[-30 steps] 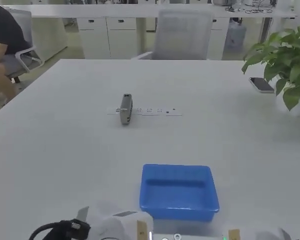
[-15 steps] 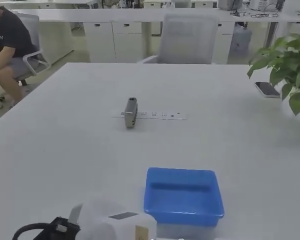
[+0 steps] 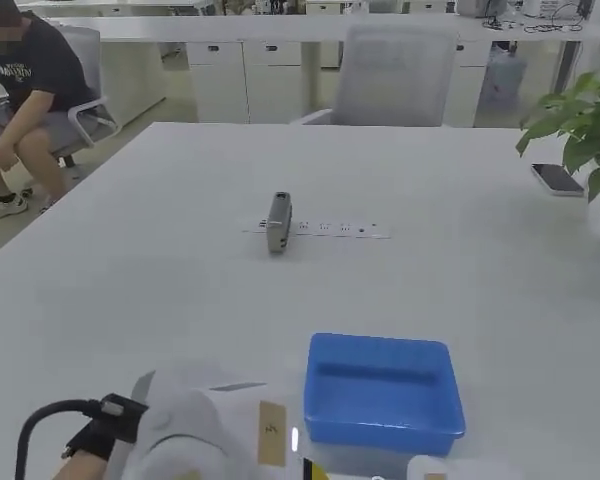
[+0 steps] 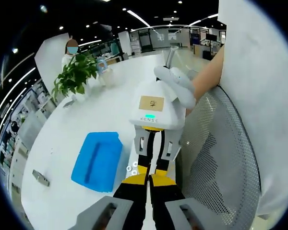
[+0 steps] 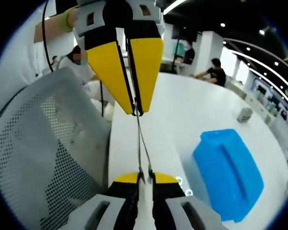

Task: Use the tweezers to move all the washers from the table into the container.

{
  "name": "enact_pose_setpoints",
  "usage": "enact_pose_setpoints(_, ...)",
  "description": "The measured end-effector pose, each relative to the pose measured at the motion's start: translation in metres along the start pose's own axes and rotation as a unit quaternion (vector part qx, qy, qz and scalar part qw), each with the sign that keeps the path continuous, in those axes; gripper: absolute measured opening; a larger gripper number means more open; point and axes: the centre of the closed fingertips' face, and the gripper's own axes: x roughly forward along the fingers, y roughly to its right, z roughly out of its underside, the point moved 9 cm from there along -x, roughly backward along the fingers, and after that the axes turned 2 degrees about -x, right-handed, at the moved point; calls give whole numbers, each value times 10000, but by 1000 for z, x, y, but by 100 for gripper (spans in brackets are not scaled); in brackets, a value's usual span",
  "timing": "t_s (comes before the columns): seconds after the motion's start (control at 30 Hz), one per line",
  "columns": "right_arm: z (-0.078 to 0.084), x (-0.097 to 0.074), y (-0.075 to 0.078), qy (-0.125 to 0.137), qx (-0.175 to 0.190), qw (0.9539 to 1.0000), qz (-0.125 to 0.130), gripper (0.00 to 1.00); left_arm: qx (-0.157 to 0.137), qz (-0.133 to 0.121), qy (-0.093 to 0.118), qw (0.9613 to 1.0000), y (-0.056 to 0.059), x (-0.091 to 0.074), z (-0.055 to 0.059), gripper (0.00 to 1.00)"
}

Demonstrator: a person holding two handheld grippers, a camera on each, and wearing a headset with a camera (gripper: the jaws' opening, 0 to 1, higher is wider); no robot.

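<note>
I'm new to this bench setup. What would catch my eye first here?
The blue container stands out on the white table, near its front edge. In the right gripper view, thin tweezers are pinched between the right tool and the yellow-tipped left tool opposite. A leafy plant sits at the table's right edge.

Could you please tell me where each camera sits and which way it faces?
Left gripper view: on the left gripper, facing the right gripper tip to tip; own fingers at the bottom, the person's arm beyond.
Right gripper view: on the right gripper, facing the left gripper along the tweezers; own fingers below.
Head view: on the headset, looking forward and down across the table at the container; a gripper's white body at the bottom.
Shared: both gripper views show the container and washers.
</note>
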Motion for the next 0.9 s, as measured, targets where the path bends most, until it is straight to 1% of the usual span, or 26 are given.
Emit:
enact_pose_setpoints(0.07, -1, 2, 1, 36, 37, 10000, -30, 6, -10, -7, -12, 10000, -1, 0, 0, 0)
enact_pose_setpoints(0.2, 0, 5, 4, 47, 41, 10000, -1, 6, 31, -9, -74, 10000, -3, 1, 1, 0)
enact_pose_setpoints(0.3, 0, 4, 3, -28, 52, 10000, -51, 6, -11, 64, -99, 9999, -5, 5, 3, 0)
enact_pose_setpoints(0.33, 2, 5, 3, -32, 72, 9999, -77, 6, -79, 126, -44, 9999, -6, 6, 3, 0)
enact_pose_setpoints(0.37, 3, 6, 2, -50, 118, 9999, -117, 6, -154, 179, -77, 9997, -8, 6, 4, 0)
enact_pose_setpoints(0.4, 2, 6, 2, -29, 102, 9999, -97, 6, -170, 214, -50, 9996, -8, 6, 3, 0)
enact_pose_setpoints(0.43, 2, 6, 2, -24, 118, 9999, -80, 6, -185, 224, -65, 9996, -10, 6, 3, 0)
enact_pose_setpoints(0.53, 3, 6, 4, 20, 283, 9995, -106, 7, -199, 298, -96, 9993, -15, 7, 2, 0)
enact_pose_setpoints(0.63, 2, 5, 5, 36, 330, 9994, -132, 8, -212, 379, -118, 9990, -18, 8, 1, 0)
enact_pose_setpoints(0.77, -6, -2, 3, 152, 303, 9993, -157, 11, -204, 475, -153, 9985, -21, 10, -1, 0)
enact_pose_setpoints(0.8, -11, -7, 3, 196, 299, 9992, -164, 11, -212, 496, -159, 9984, -22, 10, -2, 0)
enact_pose_setpoints(0.83, -14, -9, 3, 268, 300, 9991, -156, 12, -242, 527, -160, 9982, -22, 10, -2, 0)
enact_pose_setpoints(0.9, -21, -14, 4, 465, 429, 9979, -149, 12, -257, 539, -149, 9981, -21, 11, -3, 0)
